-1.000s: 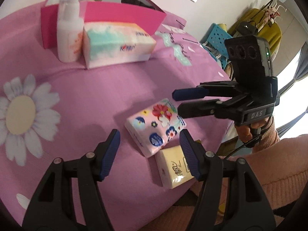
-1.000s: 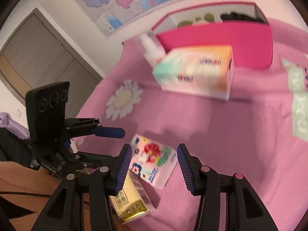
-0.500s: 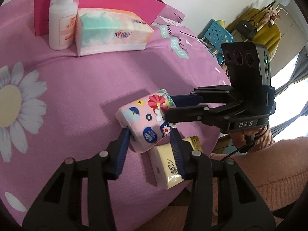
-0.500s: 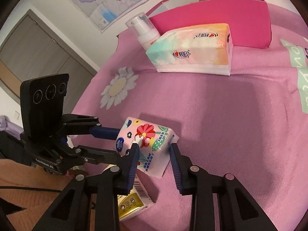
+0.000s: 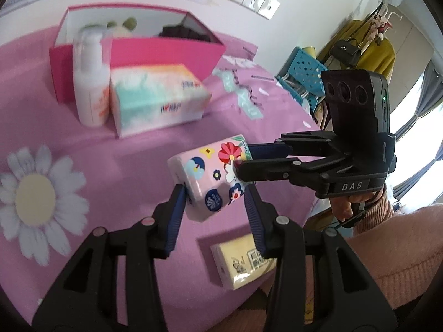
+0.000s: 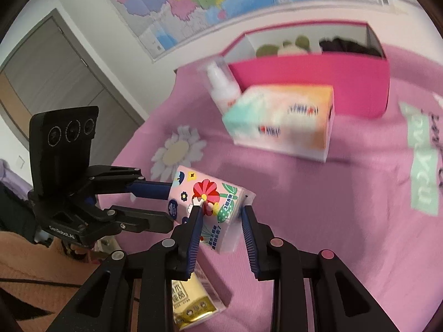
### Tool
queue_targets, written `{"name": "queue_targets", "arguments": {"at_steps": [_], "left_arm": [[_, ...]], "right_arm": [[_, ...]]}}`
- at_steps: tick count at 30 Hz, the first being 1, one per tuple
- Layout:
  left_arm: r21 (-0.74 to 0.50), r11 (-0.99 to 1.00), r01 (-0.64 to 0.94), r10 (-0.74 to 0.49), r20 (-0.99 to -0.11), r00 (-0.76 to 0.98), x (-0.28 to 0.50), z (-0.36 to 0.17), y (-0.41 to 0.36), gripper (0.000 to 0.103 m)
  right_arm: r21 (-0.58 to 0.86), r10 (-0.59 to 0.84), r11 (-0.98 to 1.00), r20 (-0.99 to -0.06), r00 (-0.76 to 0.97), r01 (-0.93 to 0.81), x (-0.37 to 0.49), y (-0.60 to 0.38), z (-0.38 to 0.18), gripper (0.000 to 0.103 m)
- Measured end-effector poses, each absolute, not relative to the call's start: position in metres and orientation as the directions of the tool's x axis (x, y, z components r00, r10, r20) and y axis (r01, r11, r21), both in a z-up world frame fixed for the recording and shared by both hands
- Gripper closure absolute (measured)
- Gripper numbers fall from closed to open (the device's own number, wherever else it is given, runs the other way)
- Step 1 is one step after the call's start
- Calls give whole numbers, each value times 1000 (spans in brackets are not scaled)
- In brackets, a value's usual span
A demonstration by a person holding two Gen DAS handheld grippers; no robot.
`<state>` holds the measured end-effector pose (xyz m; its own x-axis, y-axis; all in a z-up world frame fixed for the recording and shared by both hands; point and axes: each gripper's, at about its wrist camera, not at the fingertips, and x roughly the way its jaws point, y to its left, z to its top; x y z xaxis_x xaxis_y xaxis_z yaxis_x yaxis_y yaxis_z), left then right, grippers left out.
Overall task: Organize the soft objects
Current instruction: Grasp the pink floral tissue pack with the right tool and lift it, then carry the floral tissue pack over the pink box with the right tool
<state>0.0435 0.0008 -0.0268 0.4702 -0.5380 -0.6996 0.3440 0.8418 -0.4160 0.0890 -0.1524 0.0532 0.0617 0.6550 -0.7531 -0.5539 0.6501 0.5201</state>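
A pink floral tissue pack (image 5: 206,177) (image 6: 206,202) is held in the air above the pink bedspread. My left gripper (image 5: 214,207) is shut on its near end. My right gripper (image 6: 220,221) is shut on its other end and comes in from the right in the left wrist view (image 5: 246,163). The left gripper shows at the left in the right wrist view (image 6: 163,204). A yellow tissue pack (image 5: 243,260) (image 6: 191,304) lies on the bed below the lifted pack.
A large tissue box (image 5: 157,99) (image 6: 282,121) and a white pump bottle (image 5: 90,80) (image 6: 223,84) stand in front of an open pink box (image 5: 166,51) (image 6: 310,83) with soft items inside. The bed edge is near the yellow pack. A blue basket (image 5: 301,74) stands beyond the bed.
Both grippers closed on the floral pack and lifted it off the bed. The yellow pack stayed on the bedspread.
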Motion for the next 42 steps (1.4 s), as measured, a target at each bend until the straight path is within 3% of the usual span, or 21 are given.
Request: {"name": "queue_targets", "arguments": {"at_steps": [11,42], "left_arm": [[-366,858,360,-512,-665,544,56,5,9,57],[-272,895,354,-442,-646,622,96,34,6,57]], "right_arm": [[487,681,638,-719,142,-596,110,-151,84,74],[443,691,645,-686,228,-622,150,-148,102,74]]}}
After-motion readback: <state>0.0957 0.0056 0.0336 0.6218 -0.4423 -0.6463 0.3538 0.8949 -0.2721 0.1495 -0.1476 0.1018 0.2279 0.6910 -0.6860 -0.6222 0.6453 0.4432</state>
